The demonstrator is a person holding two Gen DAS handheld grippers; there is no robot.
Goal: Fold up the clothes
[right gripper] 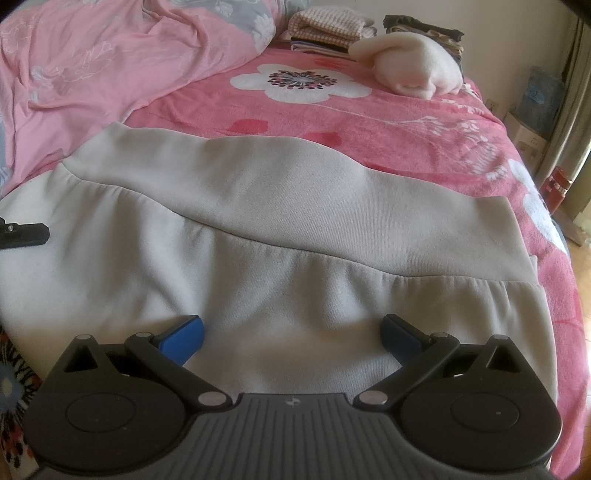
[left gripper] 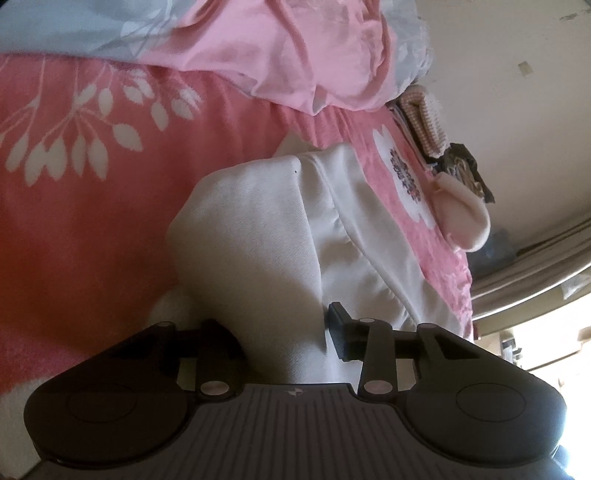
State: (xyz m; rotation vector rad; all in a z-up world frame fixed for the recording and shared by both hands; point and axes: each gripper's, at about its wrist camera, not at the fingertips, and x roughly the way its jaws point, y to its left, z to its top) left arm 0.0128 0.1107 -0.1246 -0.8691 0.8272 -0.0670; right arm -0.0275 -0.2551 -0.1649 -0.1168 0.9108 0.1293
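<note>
A white garment [right gripper: 258, 236] lies spread over the near part of a bed covered with a pink blanket [right gripper: 424, 125] printed with large white flowers and pale leaf sprigs. A seam runs across the garment, with a wide plain band on the far side of it and gathered cloth on the near side.

The right gripper [right gripper: 293, 334] hangs over the gathered part, just short of the seam. Its blue-padded jaws stand wide apart with only flat cloth showing between them, and they grip nothing.

The left gripper [left gripper: 280, 332] is at the garment's left edge; in the right wrist view only one dark finger [right gripper: 26, 230] of it shows there. In its own view, a raised fold of the white cloth fills the gap between its jaws, which are partly closed and pinch that fold from both sides.

Beyond the garment, a crumpled light pink sheet [right gripper: 110, 62] with a grey flowered patch lies heaped along the far left of the bed. At the far right corner a rolled cream-coloured cloth [right gripper: 413, 70] rests on the blanket, and behind it are stacks of folded clothes [right gripper: 332, 29], one checked and one dark.

To the right of the bed there is a pale wall, a curtain, a blue water bottle [right gripper: 543, 96] and a strip of wooden floor. Bright daylight comes in from that side.
</note>
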